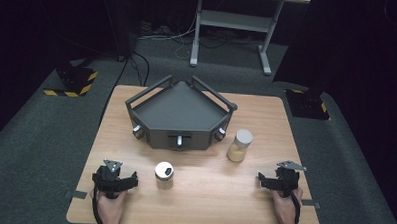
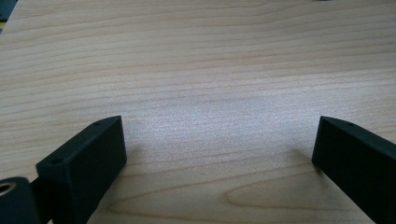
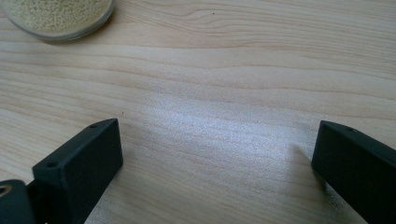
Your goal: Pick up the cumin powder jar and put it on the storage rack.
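A dark grey three-sided tray [image 1: 180, 111] with knobs on its front stands at the back middle of the wooden table [image 1: 203, 192]. A clear jar of yellowish grains with a white lid [image 1: 240, 145] stands just right of it; its base [image 3: 58, 16] shows at the top left of the right gripper view. A small silver-lidded jar [image 1: 164, 174] sits in front of the tray. My left gripper [image 1: 115, 181] rests near the front left edge, open over bare wood [image 2: 219, 135]. My right gripper [image 1: 279, 183] rests at the front right, open, nothing between its jaws [image 3: 217, 144].
A white desk frame [image 1: 234, 23] stands on the dark carpet beyond the table. Black-and-yellow striped floor plates [image 1: 72, 82] lie at both far corners. Cables run across the floor behind the table.
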{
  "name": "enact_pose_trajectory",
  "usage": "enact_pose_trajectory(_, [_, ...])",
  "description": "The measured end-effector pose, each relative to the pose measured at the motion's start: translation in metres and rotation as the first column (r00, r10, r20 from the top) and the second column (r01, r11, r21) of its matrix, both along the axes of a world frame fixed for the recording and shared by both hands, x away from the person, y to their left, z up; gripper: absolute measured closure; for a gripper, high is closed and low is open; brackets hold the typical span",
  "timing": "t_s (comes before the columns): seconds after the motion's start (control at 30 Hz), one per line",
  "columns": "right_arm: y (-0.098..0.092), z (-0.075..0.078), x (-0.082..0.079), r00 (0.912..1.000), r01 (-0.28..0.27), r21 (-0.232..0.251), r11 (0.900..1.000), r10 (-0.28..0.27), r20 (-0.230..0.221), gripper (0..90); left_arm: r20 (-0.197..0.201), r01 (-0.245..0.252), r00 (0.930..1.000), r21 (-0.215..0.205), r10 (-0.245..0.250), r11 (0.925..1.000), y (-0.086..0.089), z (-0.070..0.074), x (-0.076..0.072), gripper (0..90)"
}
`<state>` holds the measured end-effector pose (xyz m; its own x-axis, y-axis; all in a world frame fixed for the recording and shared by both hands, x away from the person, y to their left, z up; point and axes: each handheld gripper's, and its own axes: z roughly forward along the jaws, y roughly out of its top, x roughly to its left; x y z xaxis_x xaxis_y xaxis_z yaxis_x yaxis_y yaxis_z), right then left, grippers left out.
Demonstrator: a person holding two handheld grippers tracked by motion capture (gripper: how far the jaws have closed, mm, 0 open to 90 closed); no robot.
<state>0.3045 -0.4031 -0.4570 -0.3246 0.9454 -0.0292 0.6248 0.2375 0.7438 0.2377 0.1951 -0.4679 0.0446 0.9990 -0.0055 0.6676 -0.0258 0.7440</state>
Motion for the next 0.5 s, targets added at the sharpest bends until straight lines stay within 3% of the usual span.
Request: enact_pose_trajectory(0.5, [0.0000, 0.0000, -0.0001, 1.0000, 0.000, 0.000, 1.000, 0.000, 0.001, 1.6, -0.009, 0.010, 0.9999, -0.004, -0.010, 0.9999, 0.0017, 0.0010, 0.0017, 0.8])
